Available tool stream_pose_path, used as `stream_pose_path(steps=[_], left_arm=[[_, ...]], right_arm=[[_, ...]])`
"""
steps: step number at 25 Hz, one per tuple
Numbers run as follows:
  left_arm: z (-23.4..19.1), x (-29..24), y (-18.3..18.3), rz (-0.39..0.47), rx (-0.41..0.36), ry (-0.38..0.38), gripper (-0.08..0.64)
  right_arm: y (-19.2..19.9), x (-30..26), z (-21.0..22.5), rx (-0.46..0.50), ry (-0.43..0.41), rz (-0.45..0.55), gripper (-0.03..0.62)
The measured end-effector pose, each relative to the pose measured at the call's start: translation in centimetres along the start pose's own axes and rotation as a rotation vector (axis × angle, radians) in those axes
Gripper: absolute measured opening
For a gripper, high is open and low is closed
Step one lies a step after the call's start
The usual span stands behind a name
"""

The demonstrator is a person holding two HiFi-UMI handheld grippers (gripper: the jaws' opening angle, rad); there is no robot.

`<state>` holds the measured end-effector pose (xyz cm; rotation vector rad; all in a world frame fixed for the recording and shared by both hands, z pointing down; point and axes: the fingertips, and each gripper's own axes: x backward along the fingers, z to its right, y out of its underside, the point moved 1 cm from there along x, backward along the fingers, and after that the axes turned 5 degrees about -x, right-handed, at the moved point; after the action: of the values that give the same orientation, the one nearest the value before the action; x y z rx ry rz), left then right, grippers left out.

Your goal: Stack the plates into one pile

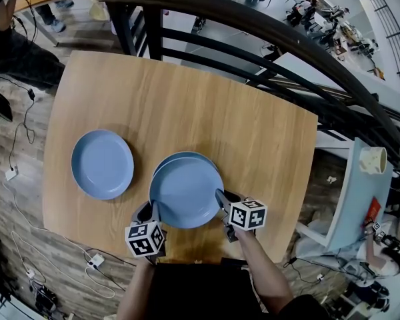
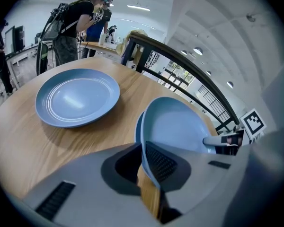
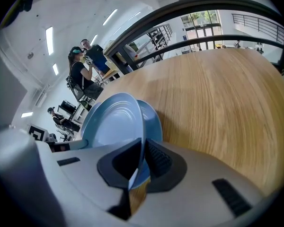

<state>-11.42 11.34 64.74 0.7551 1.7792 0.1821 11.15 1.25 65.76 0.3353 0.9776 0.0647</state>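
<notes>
Both grippers carry one blue plate (image 1: pixel 187 193) by its near rim. My left gripper (image 1: pixel 152 212) is shut on its left edge and my right gripper (image 1: pixel 222 203) is shut on its right edge. The held plate hangs just over a second blue plate (image 1: pixel 185 156), whose far rim peeks out behind it. In the left gripper view the held plate (image 2: pixel 180 124) stands between the jaws of the left gripper (image 2: pixel 143 160), with the lower plate (image 2: pixel 138 126) beneath. The right gripper (image 3: pixel 143 157) clamps the same plate (image 3: pixel 114 122). A third blue plate (image 1: pixel 102 163) lies apart on the table's left.
The round-cornered wooden table (image 1: pixel 187 92) has bare wood at the back and right. A dark curved railing (image 1: pixel 267 39) runs behind it. A white side table with a cup (image 1: pixel 373 159) stands to the right. Cables (image 1: pixel 27 252) lie on the floor at the left.
</notes>
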Motion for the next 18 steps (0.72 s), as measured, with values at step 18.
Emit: stream_pose_path(steps=[18], left_arm=[[0.3, -1.3, 0.0, -0.015, 0.015, -0.007, 0.043]], right_arm=[[-0.7, -0.8, 1.1, 0.003, 0.016, -0.028, 0.040]])
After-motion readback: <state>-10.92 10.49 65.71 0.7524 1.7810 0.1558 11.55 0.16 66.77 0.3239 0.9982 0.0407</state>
